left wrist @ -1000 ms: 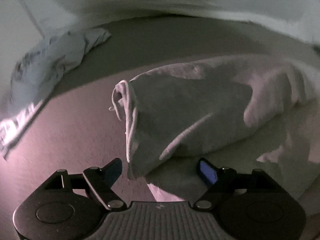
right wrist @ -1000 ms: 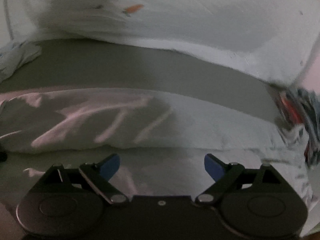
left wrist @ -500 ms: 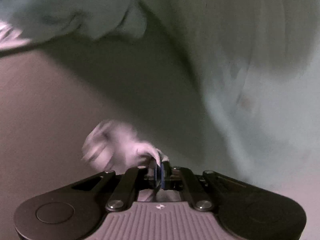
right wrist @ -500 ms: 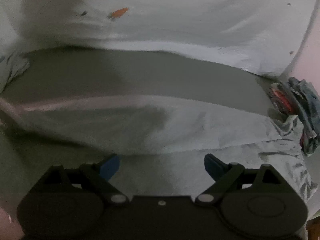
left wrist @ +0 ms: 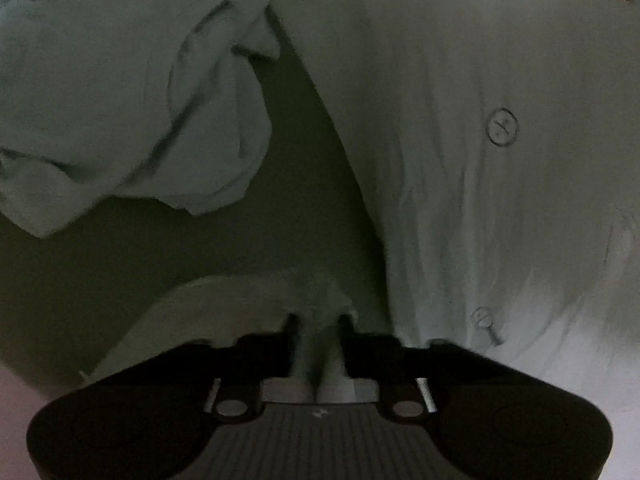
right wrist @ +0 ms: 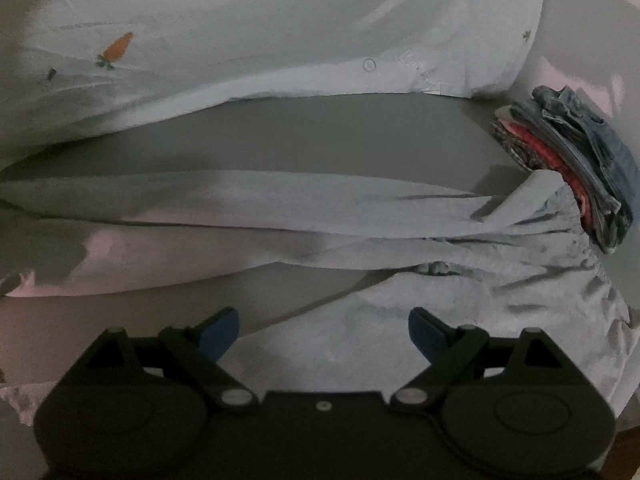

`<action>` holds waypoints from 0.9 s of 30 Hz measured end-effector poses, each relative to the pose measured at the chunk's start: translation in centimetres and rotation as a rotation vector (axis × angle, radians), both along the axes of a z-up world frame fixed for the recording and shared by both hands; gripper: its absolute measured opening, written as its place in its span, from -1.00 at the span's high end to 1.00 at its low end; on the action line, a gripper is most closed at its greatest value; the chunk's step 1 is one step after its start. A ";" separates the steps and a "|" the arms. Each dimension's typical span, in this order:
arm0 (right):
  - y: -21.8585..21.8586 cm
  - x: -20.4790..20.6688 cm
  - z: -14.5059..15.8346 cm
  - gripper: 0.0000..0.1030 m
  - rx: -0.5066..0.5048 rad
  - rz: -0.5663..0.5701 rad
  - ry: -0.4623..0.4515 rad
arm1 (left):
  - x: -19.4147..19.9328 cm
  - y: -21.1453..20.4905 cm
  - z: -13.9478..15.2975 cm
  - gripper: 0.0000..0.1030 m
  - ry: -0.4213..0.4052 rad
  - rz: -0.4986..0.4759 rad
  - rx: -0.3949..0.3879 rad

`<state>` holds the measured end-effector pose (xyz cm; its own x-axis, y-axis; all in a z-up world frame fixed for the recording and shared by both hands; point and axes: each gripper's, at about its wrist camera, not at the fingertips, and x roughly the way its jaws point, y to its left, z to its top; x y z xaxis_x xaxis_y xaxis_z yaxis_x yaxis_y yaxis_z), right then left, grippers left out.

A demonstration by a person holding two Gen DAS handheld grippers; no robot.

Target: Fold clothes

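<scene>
The left gripper [left wrist: 318, 332] has a bunched fold of the pale garment [left wrist: 224, 300] between its jaws; they have just been opening from a tight pinch, the gap is narrow, and the cloth fills it, so they appear still to hold it. From there the garment's edge curves away to the left over the dark grey surface [left wrist: 304, 184]. A crumpled light cloth [left wrist: 132, 112] lies up left, and a white quilt with small prints [left wrist: 500, 160] borders the right, leaving a wedge of bare surface between them.

The right gripper [right wrist: 324, 330] hangs with jaws wide apart, holding nothing, above the garment, which stretches across the surface as a long band [right wrist: 280, 208]. Its right end touches a stack of folded clothes [right wrist: 572, 168]. Bare surface lies between the band and the quilt's edge [right wrist: 280, 92].
</scene>
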<state>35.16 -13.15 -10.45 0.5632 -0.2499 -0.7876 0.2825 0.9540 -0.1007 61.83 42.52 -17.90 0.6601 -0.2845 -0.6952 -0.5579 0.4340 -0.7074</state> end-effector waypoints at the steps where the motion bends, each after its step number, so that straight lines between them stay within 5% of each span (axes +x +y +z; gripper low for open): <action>1: -0.6 0.2 -0.2 -0.80 -0.001 -0.004 0.004 | -0.6 -0.3 0.1 0.05 0.004 -0.009 0.058; 5: -4.0 1.3 -0.7 -0.76 0.018 -0.056 -0.025 | -4.0 -2.4 0.6 0.04 0.029 -0.082 0.316; 9: -9.9 3.0 -0.1 -0.64 0.052 -0.186 -0.094 | -6.7 -5.4 0.6 0.02 0.066 -0.183 0.481; 12: -15.3 4.0 0.0 -0.53 0.079 -0.298 -0.153 | -7.0 -8.3 0.3 -0.08 0.092 -0.286 0.548; 15: -21.1 4.9 -0.7 -0.13 0.113 -0.401 -0.188 | -6.3 -11.5 -0.7 -0.08 0.141 -0.337 0.582; 18: -27.1 5.2 -2.5 -0.12 0.176 -0.524 -0.195 | -5.2 -14.3 -2.0 -0.08 0.169 -0.386 0.653; 22: -33.1 6.4 -5.6 -0.22 0.372 -0.552 -0.158 | -3.6 -17.2 -3.5 -0.16 0.237 -0.432 0.812; 24: -34.8 8.1 -6.6 0.08 0.410 -0.516 -0.131 | -3.3 -17.8 -3.7 -0.20 0.243 -0.413 0.841; 25: -35.4 9.2 -6.8 0.56 0.412 -0.477 -0.135 | -3.3 -17.5 -3.7 -0.23 0.248 -0.395 0.826; 26: -36.0 10.3 -6.8 0.83 0.405 -0.446 -0.130 | -3.2 -17.2 -3.7 -0.24 0.252 -0.377 0.808; 27: -36.7 11.4 -6.5 0.84 0.412 -0.426 -0.147 | -3.2 -16.9 -3.7 -0.25 0.257 -0.358 0.791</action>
